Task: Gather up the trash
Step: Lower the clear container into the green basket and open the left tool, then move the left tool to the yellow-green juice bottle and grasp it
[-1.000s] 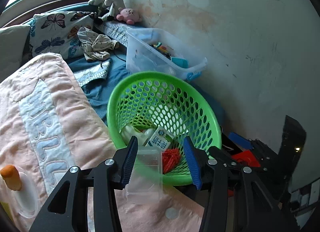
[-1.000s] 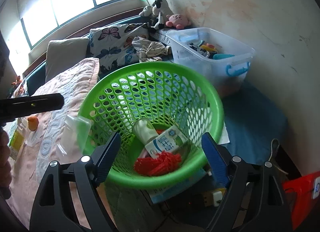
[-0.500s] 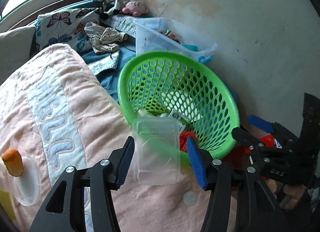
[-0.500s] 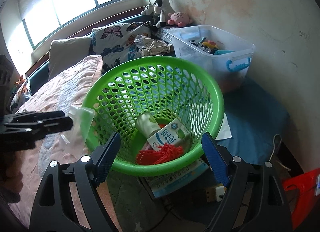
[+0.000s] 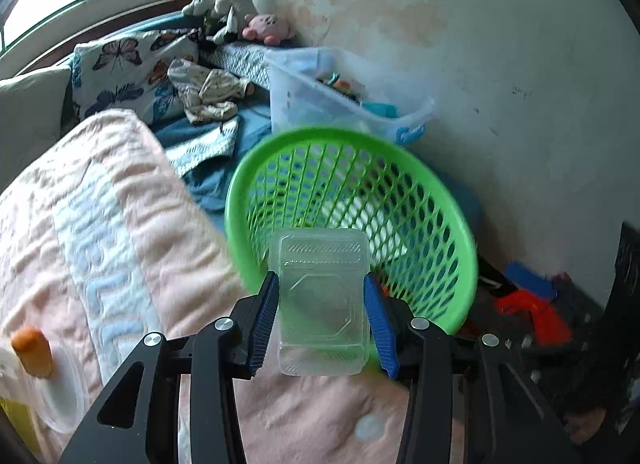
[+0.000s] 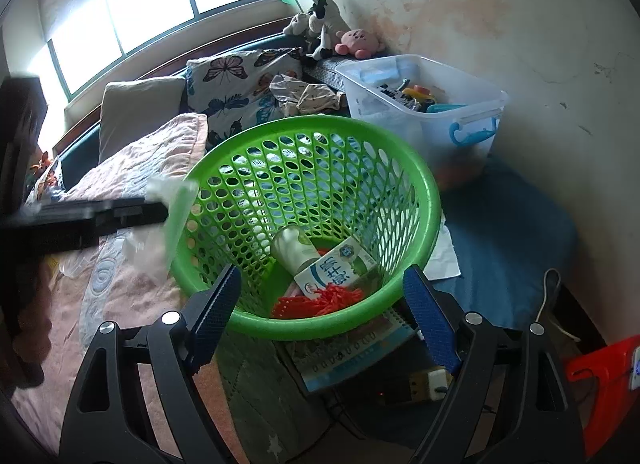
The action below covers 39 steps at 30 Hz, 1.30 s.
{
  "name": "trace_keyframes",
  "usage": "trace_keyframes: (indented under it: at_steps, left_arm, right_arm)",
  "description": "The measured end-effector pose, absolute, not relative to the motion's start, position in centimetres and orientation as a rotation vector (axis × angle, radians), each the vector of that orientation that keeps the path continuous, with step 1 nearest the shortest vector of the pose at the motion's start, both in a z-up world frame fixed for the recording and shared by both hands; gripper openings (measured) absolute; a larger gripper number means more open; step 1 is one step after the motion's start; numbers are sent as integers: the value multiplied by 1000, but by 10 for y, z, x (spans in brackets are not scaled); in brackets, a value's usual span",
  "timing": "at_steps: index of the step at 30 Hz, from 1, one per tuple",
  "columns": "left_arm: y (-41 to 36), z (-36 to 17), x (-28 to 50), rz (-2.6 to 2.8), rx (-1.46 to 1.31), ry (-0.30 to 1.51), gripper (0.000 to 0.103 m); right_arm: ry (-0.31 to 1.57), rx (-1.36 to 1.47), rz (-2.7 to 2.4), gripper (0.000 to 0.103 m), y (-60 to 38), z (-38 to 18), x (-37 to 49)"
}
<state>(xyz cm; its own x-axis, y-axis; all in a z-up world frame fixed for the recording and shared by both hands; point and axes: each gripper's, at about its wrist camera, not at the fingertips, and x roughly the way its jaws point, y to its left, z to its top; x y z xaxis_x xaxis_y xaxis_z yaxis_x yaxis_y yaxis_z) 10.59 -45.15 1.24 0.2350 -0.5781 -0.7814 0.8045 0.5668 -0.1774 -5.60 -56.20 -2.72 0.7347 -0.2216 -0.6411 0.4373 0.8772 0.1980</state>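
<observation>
Jaws of the left gripper (image 5: 320, 322) are closing on a clear plastic container (image 5: 322, 304), whose side walls sit against the blue pads, so I judge it gripped; it hangs over the pink blanket (image 5: 120, 248) just short of the near rim of the green basket (image 5: 448, 220); the right wrist view shows the same container as a pale blur beside the basket's left rim.

Right gripper (image 6: 320, 304) stands wide with nothing between its fingers, hovering over the near rim of the basket; inside, on the basket floor, lie a small bottle (image 6: 292, 248), a milk carton (image 6: 340, 268) and red plastic scraps (image 6: 320, 300).

Step in hand, as I read it, is carrying the container to the basket; the next move calls for passing it over the near rim and letting go only once it is clear of that rim, since thin plastic may flex in the grip or catch on the edge.

Farther off, by the wall, sits a clear storage bin (image 6: 424, 104).
</observation>
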Motion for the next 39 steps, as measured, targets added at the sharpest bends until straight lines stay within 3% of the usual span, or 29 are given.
trace_keyframes:
  at_steps: [5,6,7,9,15,27,39]
  left_arm:
    - [-471,24,105,-998,264,902,43]
    - [-473,25,105,-1002,260,901,47]
    - [-473,26,104,-1006,252,905,61]
    - [-469,28,101,-1009,233,891,74]
    - [-439,38,93,-1004,220,854,74]
    - [-301,62,87,-825,144,727,93]
    - [-179,47,113,-579,147,732,93]
  right_arm:
    - [651,339,-373,83,-557,-26,-59]
    - [651,337,-373,83,-556,-26,-60]
    - [652,333,-371,83,-554,-26,-61]
    - [652,326,-366,83,-551,-26,-61]
    - [652,292,-332,83,-532,-20,-56]
    - [651,232,-183,83,-468,2,-25]
    - [672,183,-35,83,-397,17,25]
